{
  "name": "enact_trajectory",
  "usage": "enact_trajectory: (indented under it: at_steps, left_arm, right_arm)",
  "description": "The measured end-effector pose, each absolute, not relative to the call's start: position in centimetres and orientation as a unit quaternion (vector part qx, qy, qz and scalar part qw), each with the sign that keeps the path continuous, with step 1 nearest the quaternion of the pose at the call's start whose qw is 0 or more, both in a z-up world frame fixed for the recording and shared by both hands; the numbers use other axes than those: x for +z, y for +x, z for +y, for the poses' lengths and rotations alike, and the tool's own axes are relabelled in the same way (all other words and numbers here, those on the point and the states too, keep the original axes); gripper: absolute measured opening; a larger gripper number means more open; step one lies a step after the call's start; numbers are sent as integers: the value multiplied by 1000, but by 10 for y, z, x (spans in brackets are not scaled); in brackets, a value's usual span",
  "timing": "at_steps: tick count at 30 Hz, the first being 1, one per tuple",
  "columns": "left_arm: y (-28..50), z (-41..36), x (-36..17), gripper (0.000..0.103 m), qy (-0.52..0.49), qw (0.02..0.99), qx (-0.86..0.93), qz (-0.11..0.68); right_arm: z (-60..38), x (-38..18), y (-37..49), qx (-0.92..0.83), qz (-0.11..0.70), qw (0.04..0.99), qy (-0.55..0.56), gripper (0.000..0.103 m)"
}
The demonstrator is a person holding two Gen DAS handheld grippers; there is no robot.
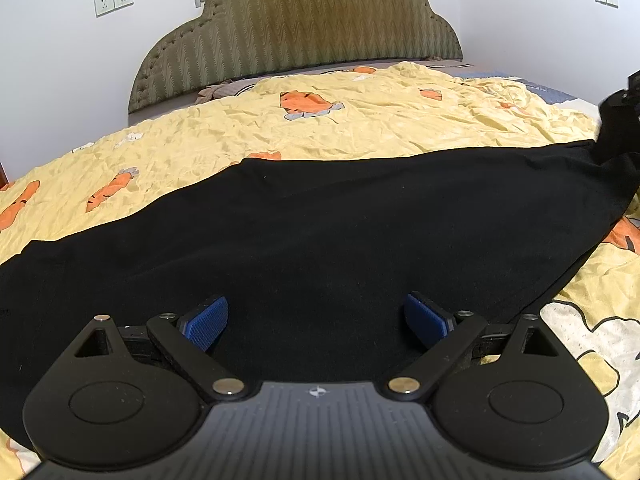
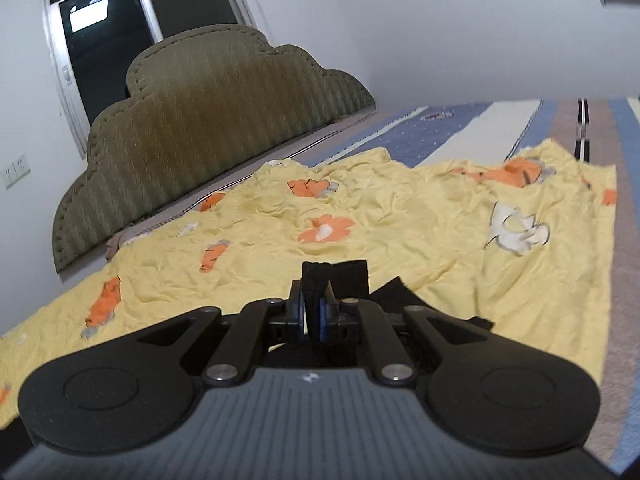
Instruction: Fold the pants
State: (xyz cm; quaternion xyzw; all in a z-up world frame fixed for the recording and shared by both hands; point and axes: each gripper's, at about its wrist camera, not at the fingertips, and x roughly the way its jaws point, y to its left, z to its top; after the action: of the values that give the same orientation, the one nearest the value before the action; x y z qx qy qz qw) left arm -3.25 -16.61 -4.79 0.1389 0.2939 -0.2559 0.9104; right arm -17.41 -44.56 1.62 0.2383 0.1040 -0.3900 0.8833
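Left gripper [image 1: 316, 322] jaws wide above black pants [image 1: 320, 220]; right gripper [image 2: 313, 316] jaws clamped on their fabric.

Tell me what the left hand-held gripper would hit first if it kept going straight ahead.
Probably the black pants: the open left hand-held gripper points low across them, spread on the yellow quilt. Depth is unclear; the headboard lies far beyond.

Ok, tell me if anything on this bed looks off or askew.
Nothing is damaged or spilled. The yellow carrot-print cover is wrinkled and stops short of the striped sheet beneath. The black pants lie spread out, one end pinched in the right gripper; the left gripper is open.
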Motion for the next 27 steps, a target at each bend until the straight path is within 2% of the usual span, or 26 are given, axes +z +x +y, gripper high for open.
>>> enact_trajectory:
  at_steps: [4, 6, 10, 12, 16, 21, 22, 24, 26, 27]
  left_arm:
    - [-33, -166, -48, 97, 135, 910, -258, 296]
    - [-31, -166, -48, 97, 136, 909, -258, 297]
    - [-30, -166, -48, 98, 137, 909, -257, 298]
    - [-31, -167, -48, 98, 136, 909, -257, 299]
    - [-31, -167, -49, 98, 136, 909, -258, 299]
    - [-31, -167, -49, 99, 135, 909, -258, 299]
    - [-31, -167, -49, 99, 135, 909, -258, 299]
    - [-31, -167, -49, 99, 135, 909, -258, 299]
    - [-31, -167, -49, 99, 135, 909, -257, 300]
    - [-30, -167, -49, 100, 134, 909, -256, 300]
  right_arm:
    - [-485, 15, -170, -372, 127, 870, 299, 9]
    - [-493, 27, -179, -316, 75, 885, 335, 9]
    - [-489, 55, -206, -249, -50, 912, 323, 7]
    - [-499, 48, -215, -300, -25, 891, 340, 7]
    - [-532, -22, -236, -405, 90, 804, 427, 8]
    - [-537, -68, -252, -412, 99, 785, 452, 8]
    - [-537, -65, -251, -413, 100, 786, 450, 10]
    - [-535, -55, -250, -420, 97, 793, 430, 23]
    - [-535, -42, -253, -436, 88, 801, 401, 51]
    - [-537, -37, -254, -440, 82, 802, 396, 54]
